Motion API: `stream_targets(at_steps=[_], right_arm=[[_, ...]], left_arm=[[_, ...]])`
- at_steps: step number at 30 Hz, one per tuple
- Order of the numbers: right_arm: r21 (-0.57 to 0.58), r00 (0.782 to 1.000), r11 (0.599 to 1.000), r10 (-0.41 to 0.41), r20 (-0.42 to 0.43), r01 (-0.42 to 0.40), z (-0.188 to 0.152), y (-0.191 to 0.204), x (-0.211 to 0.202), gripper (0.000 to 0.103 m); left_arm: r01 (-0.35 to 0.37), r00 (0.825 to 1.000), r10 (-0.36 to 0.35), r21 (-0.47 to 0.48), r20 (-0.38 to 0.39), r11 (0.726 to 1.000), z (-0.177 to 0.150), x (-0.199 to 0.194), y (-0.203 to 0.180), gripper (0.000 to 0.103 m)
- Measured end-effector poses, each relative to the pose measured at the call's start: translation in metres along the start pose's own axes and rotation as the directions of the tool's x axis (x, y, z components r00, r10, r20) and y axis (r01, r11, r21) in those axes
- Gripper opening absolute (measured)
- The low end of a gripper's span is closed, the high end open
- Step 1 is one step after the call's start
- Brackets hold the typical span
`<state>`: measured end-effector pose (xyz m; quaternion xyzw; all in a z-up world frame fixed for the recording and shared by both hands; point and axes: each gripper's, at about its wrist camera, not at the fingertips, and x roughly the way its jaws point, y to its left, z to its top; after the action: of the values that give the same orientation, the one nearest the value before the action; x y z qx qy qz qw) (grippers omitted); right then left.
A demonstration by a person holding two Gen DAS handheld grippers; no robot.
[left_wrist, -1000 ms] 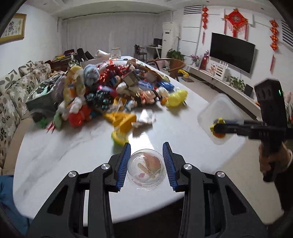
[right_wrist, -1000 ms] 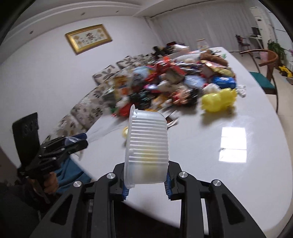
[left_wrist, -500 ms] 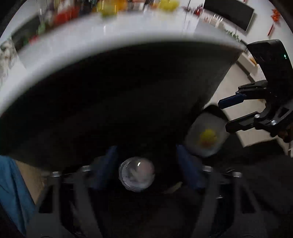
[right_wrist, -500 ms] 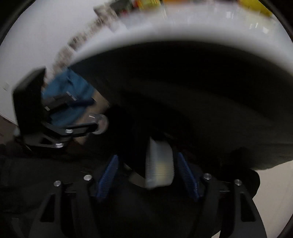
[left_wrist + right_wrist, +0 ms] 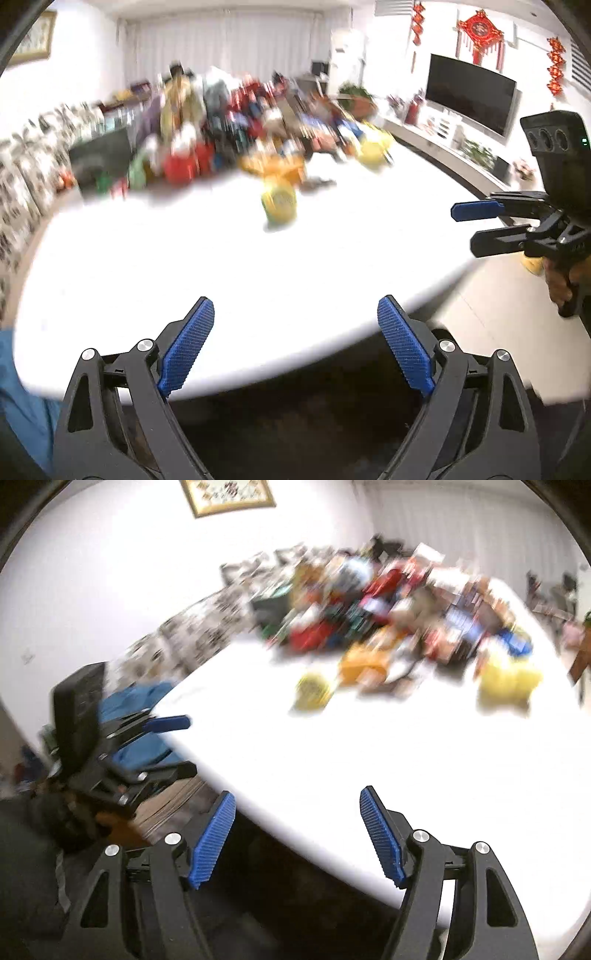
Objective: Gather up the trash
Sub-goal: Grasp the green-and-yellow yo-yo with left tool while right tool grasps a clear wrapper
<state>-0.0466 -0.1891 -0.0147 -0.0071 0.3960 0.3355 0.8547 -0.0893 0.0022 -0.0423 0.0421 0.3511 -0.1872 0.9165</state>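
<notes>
I hold two tongs, one in each hand, and both stand wide apart with nothing between their fingers. My left tong (image 5: 295, 343) has two black arms tipped with blue cross-hatched pads (image 5: 186, 354), and it hovers over the near rim of a white, glossy, rounded table (image 5: 221, 266). My right tong (image 5: 297, 838) has the same two arms, its blue pads (image 5: 213, 840) ribbed, and it hangs over the same near rim further along the curve. Each tong shows in the other's view: the right one (image 5: 476, 229) off to the right of my left tong, beyond the table's edge over pale floor, the left one (image 5: 177, 746) off to the left of my right tong, beside something of blue cloth (image 5: 136, 727). The trash lies ahead of both tongs as one large heap (image 5: 251, 125) at the far end of the table, too blurred to count piece by piece; reds, blues, oranges and dark wrappers run together. Two pieces sit apart on the near side of it: one small yellow-green lump (image 5: 279, 201) closest to me, and one larger soft yellow bag (image 5: 508, 681) ahead and to the right. Between my tongs and that lump the tabletop is bare white. Below the rim, just under the tongs, all is dark.
</notes>
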Motion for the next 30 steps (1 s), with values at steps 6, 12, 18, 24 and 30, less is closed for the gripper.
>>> stream_targets(at_steps=[6, 12, 18, 24, 30], right_arm=[[0.092, 0.997, 0.994, -0.068, 0.043, 0.063, 0.045, -0.052, 0.029, 0.07], [0.116, 0.994, 0.989, -0.096, 0.043, 0.091, 0.043, -0.075, 0.038, 0.073], [0.117, 0.99, 0.984, -0.139, 0.009, 0.137, 0.041, -0.086, 0.048, 0.073], [-0.193, 0.964, 0.946, -0.267, -0.018, 0.259, 0.073, -0.054, 0.092, 0.067], [-0.39, 0.927, 0.867, -0.368, -0.077, 0.312, 0.087, -0.044, 0.153, 0.035]], left_arm=[[-0.019, 0.998, 0.019, 0.005, -0.066, 1.0, 0.063, 0.085, -0.005, 0.088], [-0.034, 0.983, 0.028, -0.03, -0.179, 0.999, 0.074, 0.14, 0.013, 0.068], [-0.004, 0.988, -0.009, -0.089, -0.153, 0.996, 0.068, 0.13, 0.03, 0.035], [0.003, 0.994, -0.022, -0.177, -0.103, 0.984, 0.045, 0.084, 0.047, 0.033], [-0.002, 0.996, -0.018, -0.236, -0.083, 0.972, 0.026, 0.046, 0.059, 0.033]])
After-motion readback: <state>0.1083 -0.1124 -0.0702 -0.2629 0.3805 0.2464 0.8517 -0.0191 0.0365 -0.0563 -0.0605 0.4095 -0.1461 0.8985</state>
